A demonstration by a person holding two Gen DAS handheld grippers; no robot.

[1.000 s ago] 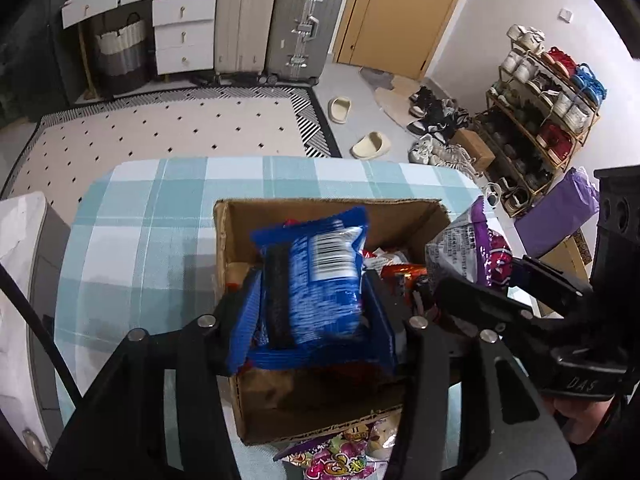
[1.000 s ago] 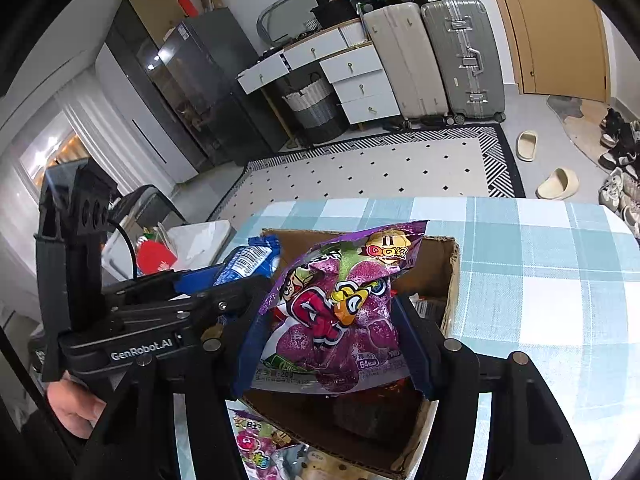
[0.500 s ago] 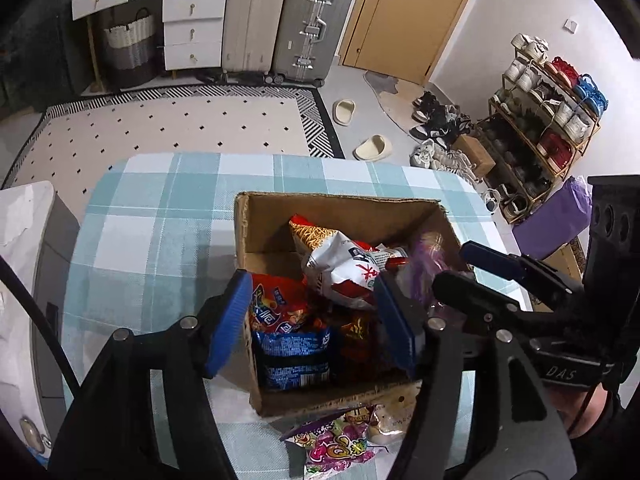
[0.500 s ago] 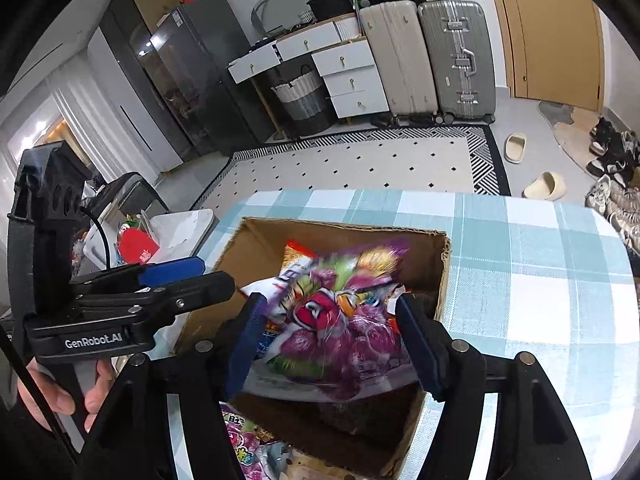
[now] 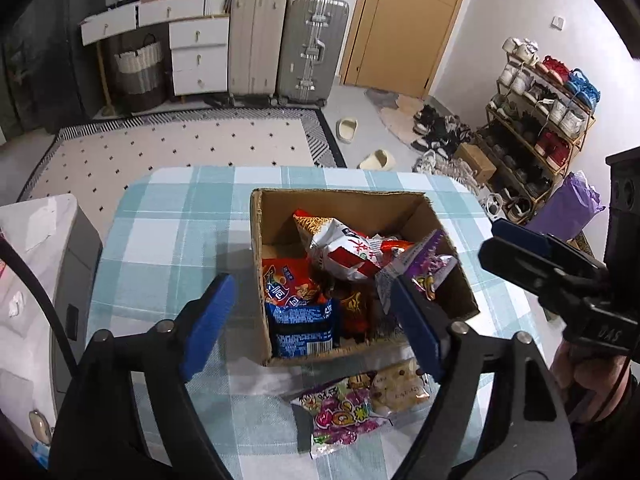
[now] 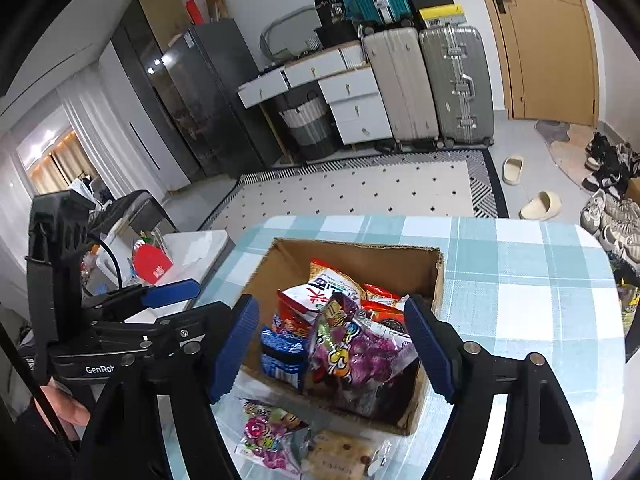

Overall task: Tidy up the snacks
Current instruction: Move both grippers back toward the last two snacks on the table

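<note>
An open cardboard box (image 5: 344, 200) (image 6: 360, 250) stands on the checked tablecloth and holds several snack packs. A blue pack (image 5: 302, 330) (image 6: 280, 354) lies at its near left. A purple pack (image 6: 352, 356) (image 5: 424, 266) lies at its near right. A red and white pack (image 5: 340, 250) sits in the middle. My left gripper (image 5: 312, 316) is open and empty above the box's near edge. My right gripper (image 6: 332, 344) is open and empty above the purple pack. A pink candy pack (image 5: 340, 414) (image 6: 266, 436) and a pale biscuit pack (image 5: 400, 390) (image 6: 340, 458) lie on the table before the box.
The table (image 5: 168, 232) has a light blue checked cloth. A white side unit (image 5: 36, 240) stands at its left. Beyond lie a patterned rug (image 5: 172, 140), suitcases (image 5: 312, 48), slippers (image 5: 378, 160) and a shoe rack (image 5: 536, 108) at the right.
Both grippers opened and dropped their packs into the box: the blue pack from the left, the purple one from the right. Both grippers then drew back and up.
</note>
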